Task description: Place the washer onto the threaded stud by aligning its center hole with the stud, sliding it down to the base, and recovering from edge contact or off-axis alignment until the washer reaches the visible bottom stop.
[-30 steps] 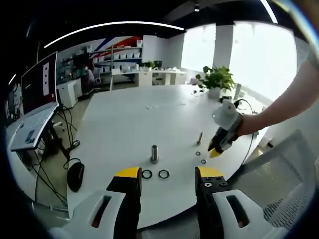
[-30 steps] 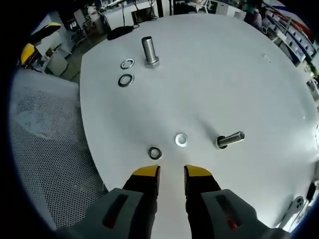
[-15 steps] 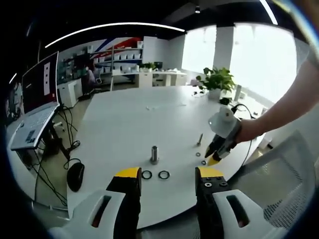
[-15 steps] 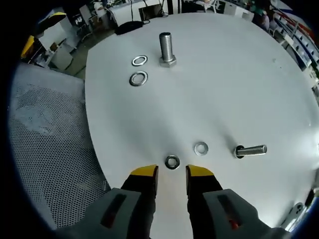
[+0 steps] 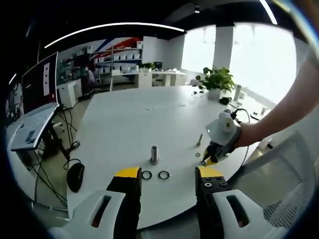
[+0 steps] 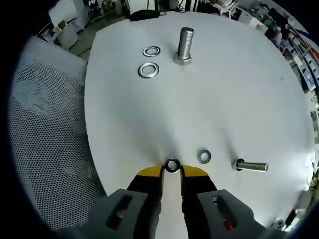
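Observation:
An upright threaded stud [image 5: 154, 154] stands on the white table [image 5: 129, 124], with two large washers [image 5: 146, 174] [image 5: 163, 175] lying in front of it. My left gripper [image 5: 168, 174] is open just short of them, holding nothing. My right gripper [image 5: 209, 160], held by a hand, points down at the table's right side. In the right gripper view a small washer [image 6: 172, 165] lies flat at the tips of my right gripper [image 6: 172, 172]. Its jaws stand narrowly apart on either side of that washer. The upright stud [image 6: 185, 45] is far ahead.
A second small washer [image 6: 203, 156] and a bolt lying on its side [image 6: 250, 166] are just right of the right gripper. Two large washers [image 6: 151, 51] [image 6: 148, 69] lie left of the stud. A mesh chair [image 6: 45, 124] borders the table edge. A potted plant [image 5: 217, 79] stands at the far side.
My right gripper has moved down and forward to the small washer, which now sits at its tips, and its jaws have narrowed slightly. The left gripper has not moved.

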Tool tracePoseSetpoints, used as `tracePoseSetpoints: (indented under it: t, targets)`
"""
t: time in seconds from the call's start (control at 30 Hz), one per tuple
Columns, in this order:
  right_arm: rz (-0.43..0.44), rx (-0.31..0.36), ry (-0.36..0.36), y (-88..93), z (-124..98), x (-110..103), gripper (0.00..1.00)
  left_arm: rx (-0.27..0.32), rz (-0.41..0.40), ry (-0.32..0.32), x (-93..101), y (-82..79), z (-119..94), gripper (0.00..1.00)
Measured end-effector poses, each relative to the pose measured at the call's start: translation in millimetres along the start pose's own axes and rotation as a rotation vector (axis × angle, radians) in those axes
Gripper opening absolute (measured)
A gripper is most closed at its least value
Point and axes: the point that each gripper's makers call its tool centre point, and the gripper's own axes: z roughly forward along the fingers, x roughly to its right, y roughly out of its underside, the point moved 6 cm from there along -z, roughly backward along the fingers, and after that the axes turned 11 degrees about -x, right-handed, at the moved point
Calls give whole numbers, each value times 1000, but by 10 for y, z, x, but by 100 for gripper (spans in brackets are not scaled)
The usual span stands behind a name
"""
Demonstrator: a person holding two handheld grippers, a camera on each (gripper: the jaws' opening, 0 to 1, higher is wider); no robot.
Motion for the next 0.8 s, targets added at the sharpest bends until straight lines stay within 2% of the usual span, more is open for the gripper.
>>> tracePoseSetpoints:
  t: [0.1, 0.27, 0.33, 0.5, 0.6, 0.8]
  targets:
    - [-51, 1, 22, 0, -2, 14, 9, 2, -2, 0, 1, -2, -3, 41]
    - [94, 32, -55, 9, -9, 43, 10, 3, -4, -1, -4, -4, -4, 41]
    - [79, 21, -48, -26, -8, 53, 11, 3, -4, 0, -3, -4, -4, 41]
    - [50, 50, -34, -216, 10, -6, 24, 2, -1, 4, 1, -7, -3, 40]
    - [38, 73, -35, -329, 17, -6, 25, -3, 2, 7, 7, -2, 2, 40]
    - [-71, 86, -35, -443, 17, -89, 21, 0, -1, 2, -2, -3, -2, 40]
